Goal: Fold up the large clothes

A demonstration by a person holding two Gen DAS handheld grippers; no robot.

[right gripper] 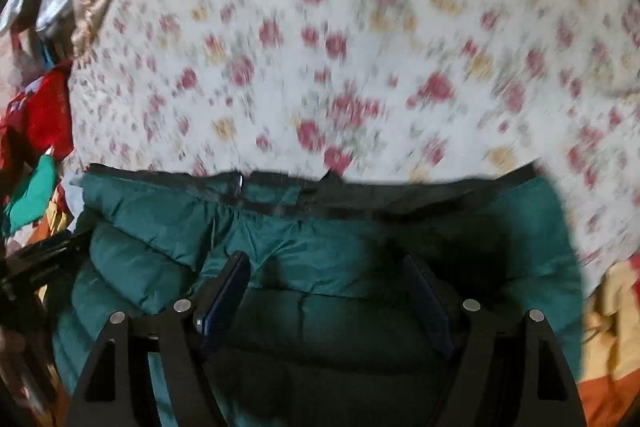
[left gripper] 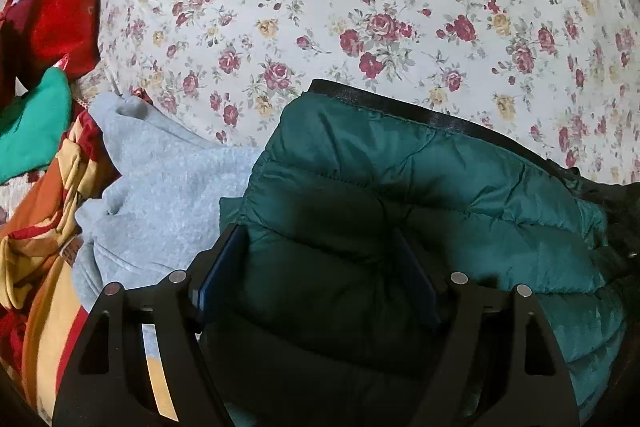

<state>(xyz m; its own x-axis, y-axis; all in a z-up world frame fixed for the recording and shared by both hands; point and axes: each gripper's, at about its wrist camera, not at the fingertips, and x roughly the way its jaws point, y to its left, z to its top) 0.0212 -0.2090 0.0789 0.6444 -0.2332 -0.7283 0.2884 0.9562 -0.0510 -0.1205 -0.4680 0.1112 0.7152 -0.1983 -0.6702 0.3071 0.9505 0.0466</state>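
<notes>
A dark green quilted puffer jacket [left gripper: 440, 179] with a black trimmed edge lies on the floral bed sheet [left gripper: 320, 7]. My left gripper [left gripper: 318, 233] stands open just over the jacket's left part. Its blue pads are spread wide, and padded fabric lies under and between them, not pinched. In the right wrist view the same jacket [right gripper: 160, 211] stretches across the lower half, its black edge facing the sheet [right gripper: 360, 47]. My right gripper [right gripper: 326, 261] is open above the jacket's middle, with fabric beneath its spread fingers. This view is blurred.
A grey sweatshirt [left gripper: 160, 195] lies against the jacket's left side. Further left is a pile with a red garment [left gripper: 64, 19], a bright green one [left gripper: 36, 131] and an orange and yellow striped cloth [left gripper: 40, 267]. Yellow and orange cloth [right gripper: 608, 327] lies right of the jacket.
</notes>
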